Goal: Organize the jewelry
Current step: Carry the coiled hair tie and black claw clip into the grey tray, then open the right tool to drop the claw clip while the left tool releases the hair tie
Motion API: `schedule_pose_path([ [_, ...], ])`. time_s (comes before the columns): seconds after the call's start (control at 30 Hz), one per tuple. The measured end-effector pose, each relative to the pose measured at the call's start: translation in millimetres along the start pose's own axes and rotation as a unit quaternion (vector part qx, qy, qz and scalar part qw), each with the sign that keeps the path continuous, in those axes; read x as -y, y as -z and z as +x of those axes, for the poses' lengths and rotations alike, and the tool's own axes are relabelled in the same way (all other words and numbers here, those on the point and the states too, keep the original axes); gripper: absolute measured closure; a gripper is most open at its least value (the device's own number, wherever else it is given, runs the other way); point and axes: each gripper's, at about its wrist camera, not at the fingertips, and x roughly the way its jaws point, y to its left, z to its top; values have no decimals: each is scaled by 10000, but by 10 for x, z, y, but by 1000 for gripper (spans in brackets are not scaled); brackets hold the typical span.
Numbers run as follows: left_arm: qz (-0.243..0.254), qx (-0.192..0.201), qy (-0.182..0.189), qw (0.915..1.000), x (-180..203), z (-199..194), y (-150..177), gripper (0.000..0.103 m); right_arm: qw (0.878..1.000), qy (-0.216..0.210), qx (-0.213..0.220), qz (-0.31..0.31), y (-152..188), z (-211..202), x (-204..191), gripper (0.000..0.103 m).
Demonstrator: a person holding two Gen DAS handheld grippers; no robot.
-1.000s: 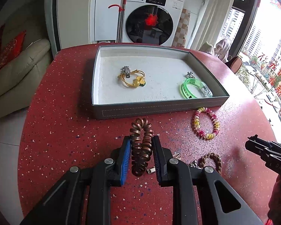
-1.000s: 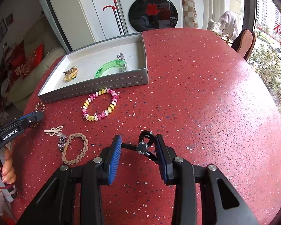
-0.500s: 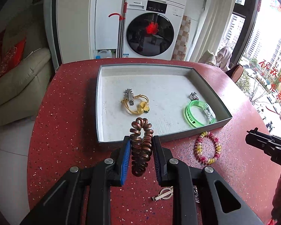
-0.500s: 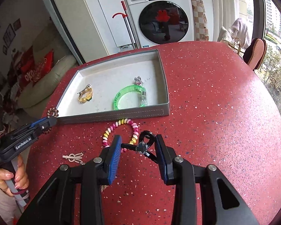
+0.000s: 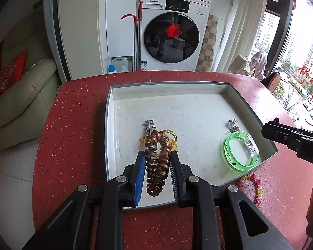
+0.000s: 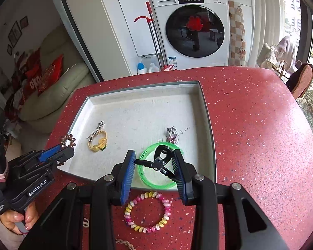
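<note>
Both grippers have carried their loads off the red worktop (image 6: pixel 260 125) and now hang over the grey tray (image 5: pixel 198 84). The left gripper (image 5: pixel 157 166) has its jaws clamped on a copper spiral hair tie (image 5: pixel 156 160), above the yellow hair clip (image 6: pixel 97 140) at the tray's 8 o'clock. The right gripper (image 6: pixel 153 169) pinches a black hair clip (image 6: pixel 161 162) over the green bangle (image 6: pixel 148 179) at 5 o'clock. Both pieces look ready to drop in; the pink-and-yellow spiral bracelet (image 6: pixel 147 211) waits outside.
</note>
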Motion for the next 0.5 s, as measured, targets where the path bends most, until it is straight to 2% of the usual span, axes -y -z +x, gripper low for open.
schedule_pose_path([
  [0.2, 4, -113, -196, 9997, -10, 260, -68, 61, 9999, -38, -102, 40, -172, 348, -52, 64],
  [0.5, 154, -272, -345, 9989, 23, 472, 33, 61, 9997, 57, -235, -24, -176, 698, -73, 63],
])
